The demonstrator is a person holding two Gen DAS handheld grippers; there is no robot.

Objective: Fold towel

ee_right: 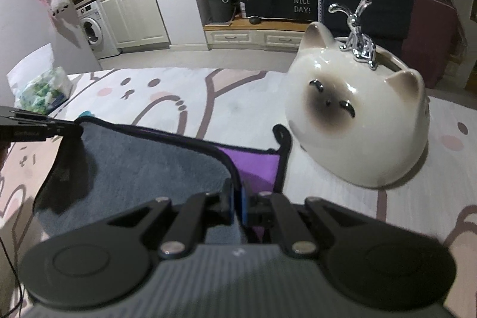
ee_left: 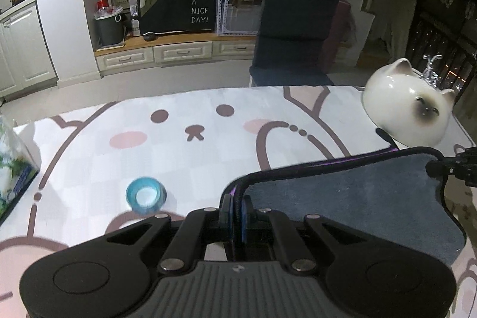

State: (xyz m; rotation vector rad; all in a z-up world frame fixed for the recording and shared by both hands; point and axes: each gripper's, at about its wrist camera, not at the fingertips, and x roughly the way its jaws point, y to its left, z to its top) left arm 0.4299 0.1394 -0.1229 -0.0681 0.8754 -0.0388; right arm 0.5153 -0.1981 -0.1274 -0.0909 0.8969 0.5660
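A grey towel [ee_left: 351,192] with a dark hem and a purple underside is held up over the table between both grippers. My left gripper [ee_left: 237,207] is shut on its left corner. My right gripper [ee_right: 237,198] is shut on its right corner. In the right wrist view the towel [ee_right: 143,157] sags to the left and its purple layer [ee_right: 253,166] lies on the table beyond. The right gripper also shows at the right edge of the left wrist view [ee_left: 453,166], and the left gripper at the left edge of the right wrist view [ee_right: 38,127].
A white ceramic cat-shaped bowl [ee_right: 357,115] with a silver figurine [ee_right: 359,32] stands just right of the towel. A blue tape roll [ee_left: 145,194] lies left of it. A tissue pack [ee_left: 12,166] sits at the table's left edge. The cartoon tablecloth [ee_left: 208,145] covers the table.
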